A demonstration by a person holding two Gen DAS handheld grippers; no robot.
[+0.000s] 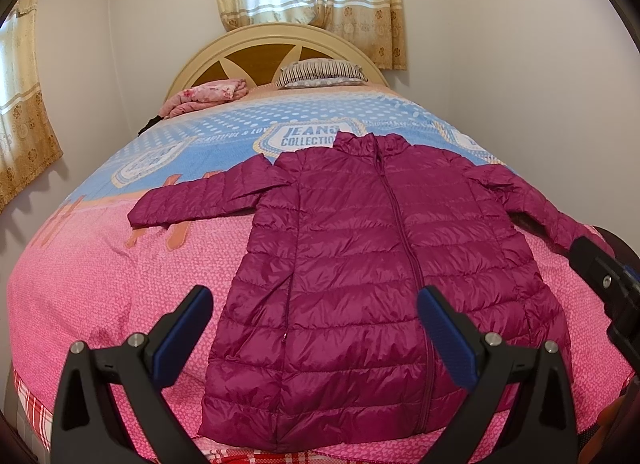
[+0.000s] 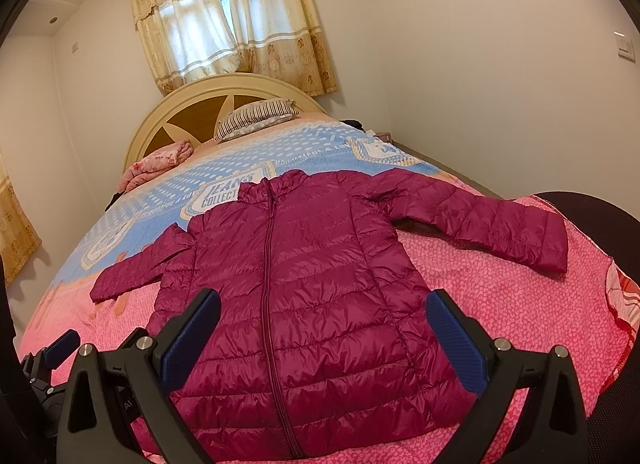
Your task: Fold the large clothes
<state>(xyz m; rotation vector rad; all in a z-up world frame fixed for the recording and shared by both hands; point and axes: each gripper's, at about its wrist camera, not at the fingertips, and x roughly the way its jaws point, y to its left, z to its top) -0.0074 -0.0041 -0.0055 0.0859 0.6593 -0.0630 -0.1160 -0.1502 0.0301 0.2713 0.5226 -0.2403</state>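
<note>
Slippage is the main risk: the jacket (image 1: 372,264) is a glossy quilted puffer, and its slick shell could slide out of a pinch that catches only the outer layer. Trapped air is the other; the padded channels look springy, so any fold may puff open again unless it is pressed down. A sleeve dragged across the sheet (image 1: 100,284) could also pull the body askew, since nothing pins it.

The jacket lies flat on the bed, front up and zipped, collar toward the headboard (image 1: 276,43), hem at the near edge. Both sleeves spread outward, the left sleeve (image 1: 200,199) and the right sleeve (image 2: 492,223) resting on the sheet. No fold seems started.

The left hand-held gripper (image 1: 316,328) hovers over the hem with its jaws wide apart and nothing between them. The right hand-held gripper (image 2: 324,336) is likewise spread and empty above the lower body.

The shell is magenta, ribbed in horizontal bands; the sheet is matte printed cotton, pink near, blue farther. A striped pillow (image 1: 320,73) sits by the headboard.
</note>
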